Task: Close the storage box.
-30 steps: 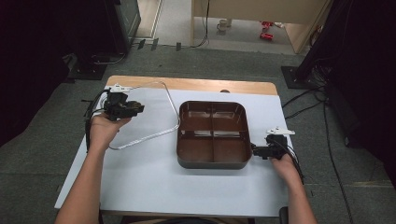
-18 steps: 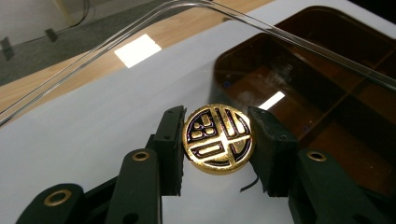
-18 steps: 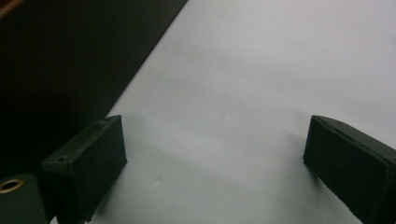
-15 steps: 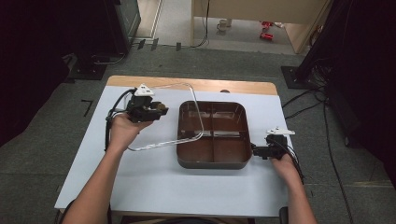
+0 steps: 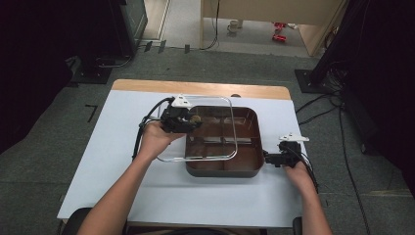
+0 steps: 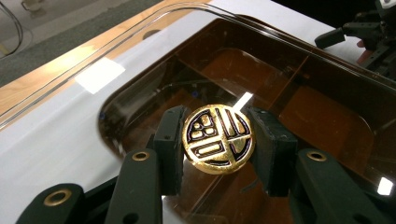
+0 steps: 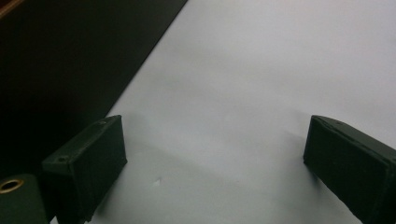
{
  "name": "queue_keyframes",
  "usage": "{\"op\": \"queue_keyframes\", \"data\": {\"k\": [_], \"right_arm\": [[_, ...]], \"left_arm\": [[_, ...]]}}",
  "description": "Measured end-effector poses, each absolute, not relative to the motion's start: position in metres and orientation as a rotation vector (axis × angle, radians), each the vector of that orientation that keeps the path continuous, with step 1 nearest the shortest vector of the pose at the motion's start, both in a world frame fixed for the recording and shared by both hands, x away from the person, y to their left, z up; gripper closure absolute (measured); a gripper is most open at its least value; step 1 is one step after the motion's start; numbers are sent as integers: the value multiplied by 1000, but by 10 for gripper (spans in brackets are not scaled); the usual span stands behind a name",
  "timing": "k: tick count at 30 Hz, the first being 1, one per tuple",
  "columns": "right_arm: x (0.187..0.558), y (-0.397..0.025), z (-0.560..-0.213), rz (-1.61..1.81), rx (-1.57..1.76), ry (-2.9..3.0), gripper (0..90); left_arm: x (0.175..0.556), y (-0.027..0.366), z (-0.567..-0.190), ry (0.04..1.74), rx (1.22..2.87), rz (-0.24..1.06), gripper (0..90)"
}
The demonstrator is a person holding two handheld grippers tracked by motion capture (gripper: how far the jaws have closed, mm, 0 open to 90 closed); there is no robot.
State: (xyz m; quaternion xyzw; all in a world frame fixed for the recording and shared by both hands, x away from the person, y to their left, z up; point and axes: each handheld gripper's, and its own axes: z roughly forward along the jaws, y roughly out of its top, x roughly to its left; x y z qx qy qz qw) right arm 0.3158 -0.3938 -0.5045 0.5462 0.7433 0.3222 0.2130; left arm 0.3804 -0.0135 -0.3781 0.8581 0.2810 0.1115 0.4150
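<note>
Jaws first: the left gripper (image 6: 218, 140) has both black pads clamped on a round gold knob (image 6: 218, 139), one pad on each side, and that knob sits on a clear lid (image 5: 198, 128). In the high view the left gripper (image 5: 182, 119) hangs over the far-left corner of the brown tray (image 5: 247, 167), with the lid held partly above the tray and partly out past its left wall, over the white table (image 5: 98, 161). I cannot tell whether the lid touches the tray rim anywhere. Through the clear plastic in the left gripper view you can see the tray's brown dividers and compartments, and the lid's curved edge (image 6: 116, 42) runs across the white top toward the wooden strip at the far side. Over on the right, the right gripper (image 7: 212, 163) has its jaws wide apart with nothing but bare table between them, and the tray's dark wall lies just to its left in that view. From above, the right gripper (image 5: 279, 159) sits low at the tray's near-right corner, jaw tips just beside the wall; contact is too fine to call.
</note>
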Motion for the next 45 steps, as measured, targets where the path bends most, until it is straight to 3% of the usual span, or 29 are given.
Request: {"op": "queue_keyframes", "data": {"k": [21, 45], "right_arm": [[316, -394, -505, 894, 1514, 2062, 52], [316, -394, -505, 893, 1512, 2064, 51]], "left_arm": [[381, -92, -413, 621, 2253, 271, 595], [380, -101, -425, 629, 2230, 232, 588]]}}
